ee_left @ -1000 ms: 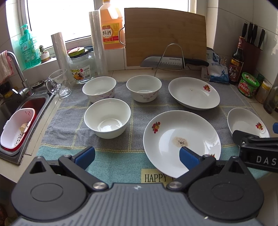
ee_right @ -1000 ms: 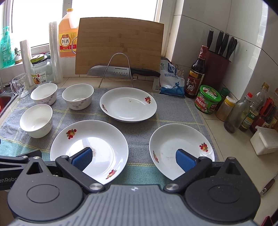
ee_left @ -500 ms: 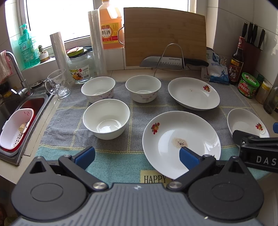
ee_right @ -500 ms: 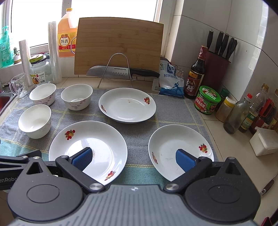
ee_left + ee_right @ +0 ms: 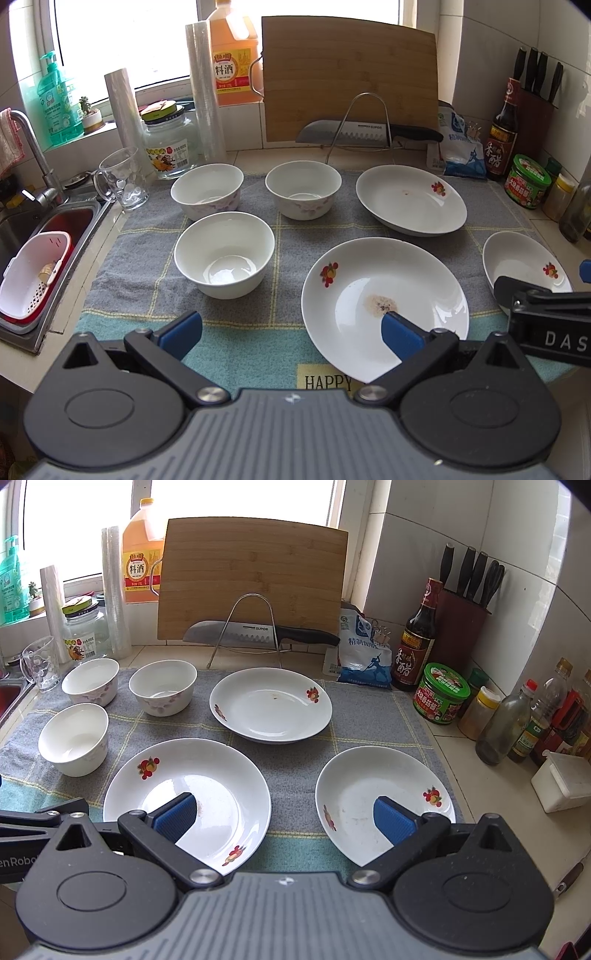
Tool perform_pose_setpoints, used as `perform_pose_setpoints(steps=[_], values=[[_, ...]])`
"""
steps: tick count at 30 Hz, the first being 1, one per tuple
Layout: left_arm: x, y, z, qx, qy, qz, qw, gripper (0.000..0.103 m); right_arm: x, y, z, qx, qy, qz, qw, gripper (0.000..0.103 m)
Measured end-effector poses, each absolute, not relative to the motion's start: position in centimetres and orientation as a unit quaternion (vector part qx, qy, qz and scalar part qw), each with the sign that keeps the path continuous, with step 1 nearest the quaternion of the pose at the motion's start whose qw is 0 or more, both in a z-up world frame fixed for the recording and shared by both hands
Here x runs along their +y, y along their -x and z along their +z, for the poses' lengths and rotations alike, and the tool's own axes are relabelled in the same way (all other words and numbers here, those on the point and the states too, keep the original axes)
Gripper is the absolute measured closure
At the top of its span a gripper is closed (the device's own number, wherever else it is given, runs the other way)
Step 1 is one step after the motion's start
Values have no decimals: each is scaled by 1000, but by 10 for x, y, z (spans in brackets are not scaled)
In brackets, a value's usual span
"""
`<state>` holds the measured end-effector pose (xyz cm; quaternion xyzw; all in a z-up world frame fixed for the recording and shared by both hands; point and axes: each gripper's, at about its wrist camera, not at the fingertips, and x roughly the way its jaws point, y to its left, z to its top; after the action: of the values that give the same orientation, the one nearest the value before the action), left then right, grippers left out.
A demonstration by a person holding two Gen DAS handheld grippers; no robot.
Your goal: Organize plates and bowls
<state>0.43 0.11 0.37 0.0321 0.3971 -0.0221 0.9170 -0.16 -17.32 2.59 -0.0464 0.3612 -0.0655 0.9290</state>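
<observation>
A: Where are the plates and bowls?

B: On the gray cloth point(image 5: 288, 236) on the table. Three bowls sit to the left: the near bowl point(image 5: 224, 255), and two flowered bowls point(image 5: 207, 191) behind it. The back plate point(image 5: 410, 199) lies by the knife stand.

A: And the hand-held grippers?

B: The left hand-held gripper point(image 5: 291, 328) is wide open and holds nothing. The big plate point(image 5: 384, 306) lies just ahead, under its right blue pad. The near bowl is ahead of its left pad, apart from it. The right hand-held gripper point(image 5: 284, 814) is wide open too, empty. Its left pad is over the big plate, its right pad over the small plate point(image 5: 384, 801).

A: What does only one camera show?

B: The left one shows the sink point(image 5: 40, 236) with a white basket point(image 5: 31, 277). The right one shows the whole small plate and a white box point(image 5: 563, 781) by the bottles.
</observation>
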Motion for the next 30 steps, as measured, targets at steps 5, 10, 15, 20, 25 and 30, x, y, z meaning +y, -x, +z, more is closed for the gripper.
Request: perform_pose_setpoints(steps=[5,10,15,20,25,30], values=[[-2,-9,3,397,-32,-26,917,1,-175,-1,25,359,46,-66,930,0],[-5,-12,1,396,-31,-29,917,1,-179,-1,24,357,44,-66,931,0],[-9,-15,0,397,-31,-33,917,1,-184,-2,24,356,43,-66,931,0],[-12,-20,-1,397,-25,-46,916,1,-189,-4,24,353,43,-61,933,0],[-16,-26,-1,392,-23,-73,917,1,-195,-7,26,341,53,-52,937,0],[-26,-29,4,379,-37,-104,919,1,-208,-5,28,324,59,-34,944,0]])
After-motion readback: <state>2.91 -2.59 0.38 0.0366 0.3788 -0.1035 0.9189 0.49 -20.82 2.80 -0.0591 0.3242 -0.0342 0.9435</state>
